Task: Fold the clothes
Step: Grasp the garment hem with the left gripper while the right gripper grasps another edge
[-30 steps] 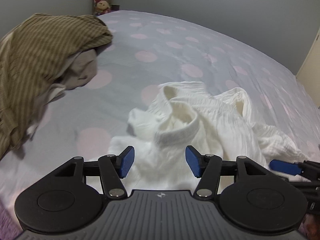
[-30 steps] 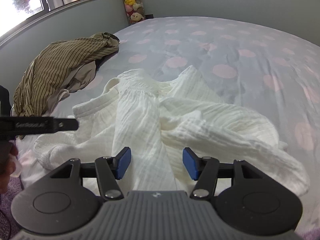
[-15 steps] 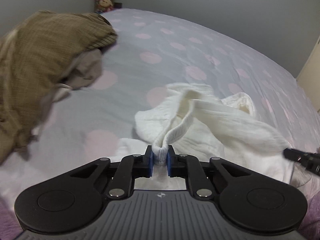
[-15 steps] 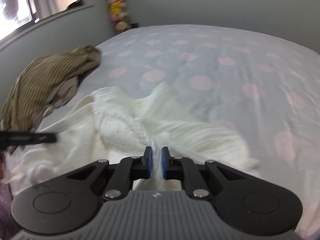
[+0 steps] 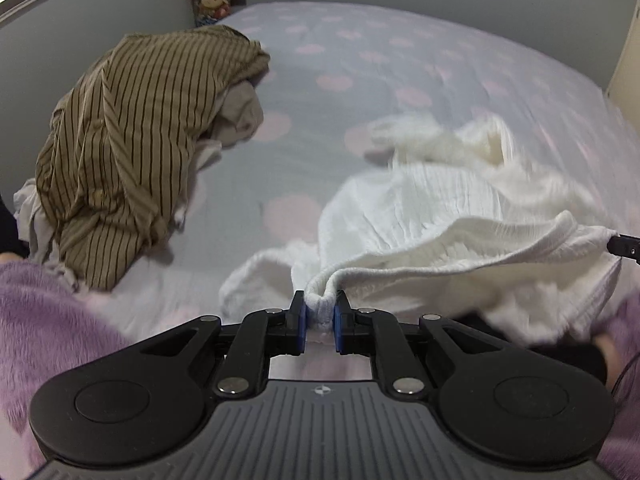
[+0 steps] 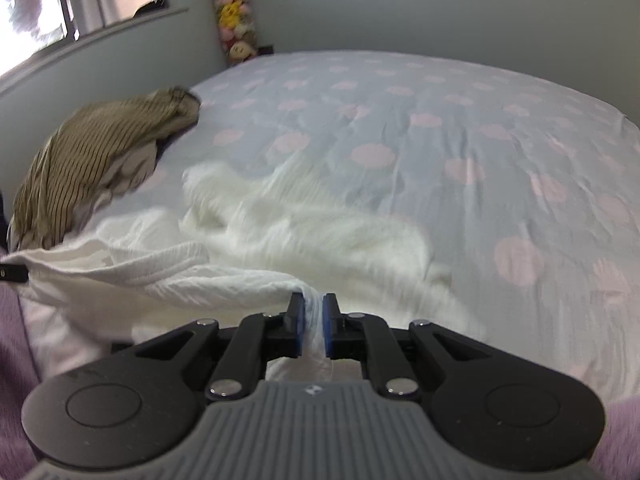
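A white crinkled garment (image 5: 452, 216) lies on the bed, its near edge lifted and stretched between both grippers. My left gripper (image 5: 320, 312) is shut on the ribbed hem at one end. The other gripper's tip (image 5: 624, 246) shows at the right edge of the left wrist view, holding the far end. In the right wrist view the same white garment (image 6: 280, 236) trails away blurred, and my right gripper (image 6: 313, 312) is shut on a bunch of its cloth. The left gripper's tip (image 6: 12, 273) shows at the left edge there.
A brown striped shirt (image 5: 136, 136) heaps over other clothes at the bed's left side, also the striped shirt (image 6: 96, 152). The bedsheet (image 6: 440, 128) is grey with pink dots. Purple fuzzy sleeves (image 5: 44, 320) frame the lower corners. Plush toys (image 6: 236, 24) stand in the far corner.
Both grippers closed from open onto the white garment's edge, then pulled it up and toward the near side, stretching the hem between them. The garment's body drags across the sheet.
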### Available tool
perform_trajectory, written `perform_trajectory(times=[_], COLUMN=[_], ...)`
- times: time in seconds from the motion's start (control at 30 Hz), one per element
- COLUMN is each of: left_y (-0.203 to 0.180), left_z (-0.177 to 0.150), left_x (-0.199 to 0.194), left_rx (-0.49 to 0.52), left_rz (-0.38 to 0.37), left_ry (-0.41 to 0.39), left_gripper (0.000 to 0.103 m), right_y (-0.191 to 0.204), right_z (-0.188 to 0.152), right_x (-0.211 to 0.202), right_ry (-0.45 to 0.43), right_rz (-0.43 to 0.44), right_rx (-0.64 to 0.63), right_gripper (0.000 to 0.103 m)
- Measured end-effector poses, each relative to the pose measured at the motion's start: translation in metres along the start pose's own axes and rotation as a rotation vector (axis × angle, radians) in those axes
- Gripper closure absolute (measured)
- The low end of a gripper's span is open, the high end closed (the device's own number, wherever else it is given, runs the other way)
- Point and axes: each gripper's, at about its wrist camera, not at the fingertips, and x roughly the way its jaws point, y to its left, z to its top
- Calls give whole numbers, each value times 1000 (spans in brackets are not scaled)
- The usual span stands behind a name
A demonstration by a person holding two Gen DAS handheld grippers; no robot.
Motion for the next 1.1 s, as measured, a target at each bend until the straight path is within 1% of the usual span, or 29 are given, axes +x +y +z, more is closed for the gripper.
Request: perform_trajectory(times=[0.07, 0.1, 0.17, 0.23, 0.27, 0.3, 0.33, 0.37, 0.47, 0.5, 0.53, 0.6, 0.67, 0.73, 0.8, 0.83, 0.87, 0.9, 0.97, 1.03, 1.07, 1.1], left_y=[0, -1, -5, -7, -8, -8, -7, -6, -2, 0, 3, 6, 8, 9, 10, 10, 10, 10, 11, 12, 12, 12], left_z=[-7, -10, -13, -15, -15, -16, -18, -19, -26, -27, -28, -29, -30, -29, -30, -30, -30, -30, -31, -32, -33, -34], left_x=[1, 1, -2, -4, -5, -5, -5, -4, -4, -3, -3, -3, -3, -3, -2, -2, -1, -1, 2, 5, 6, 7], left_rx=[-6, -5, 5, 7, 6, 2, -3, -6, -10, -16, -24, -37, -42, -47, -51, -52, -54, -55, -54, -54, -54, -52], left_rz=[1, 5, 17, 22, 23, 28, 36, 46, 59, 56, 50, 42, 37, 34, 31, 30, 30, 33, 43, 51, 51, 53], left_ry=[7, 4, -8, -17, -19, -19, -16, -12, -5, -3, 0, -1, -4, -4, -3, -2, -1, 1, 6, 12, 17, 21], left_gripper=[92, 92, 92, 92, 92, 92, 92, 92, 92, 92, 92, 91, 91, 91, 91, 91, 91, 91, 90, 90, 90, 90], right_y=[-1, -1, -2, 2, 5, 8, 13, 18, 34, 39, 44, 53, 62, 70, 73, 73, 72, 71, 72, 73, 73, 72], right_z=[-9, -13, -14, -11, -8, -6, -3, 0, 8, 12, 15, 21, 25, 28, 32, 34, 33, 33, 29, 20, 15, 11], right_x=[0, 1, -4, -12, -15, -18, -20, -21, -18, -14, -9, 5, 18, 31, 45, 52, 55, 58, 55, 47, 43, 39], right_ry=[36, 52, 47, 19, 7, -6, -17, -27, -49, -49, -41, -8, 18, 47, 72, 89, 103, 116, 129, 134, 139, 143], right_rz=[5, 10, 19, 28, 40, 52, 67, 83, 83, 90, 105, 158, 210, 240, 255, 262, 275, 289, 331, 341, 345, 348], right_rx=[18, 34, 52, 34, 14, -7, -37, -68, -178, -213, -245, -311, -376, -423, -429, -419, -400, -379, -357, -368, -372, -376], right_gripper=[90, 85, 81, 79, 76, 70, 68, 66, 66, 63, 61, 49, 45, 44, 43, 44, 50, 65, 72, 83, 86, 88])
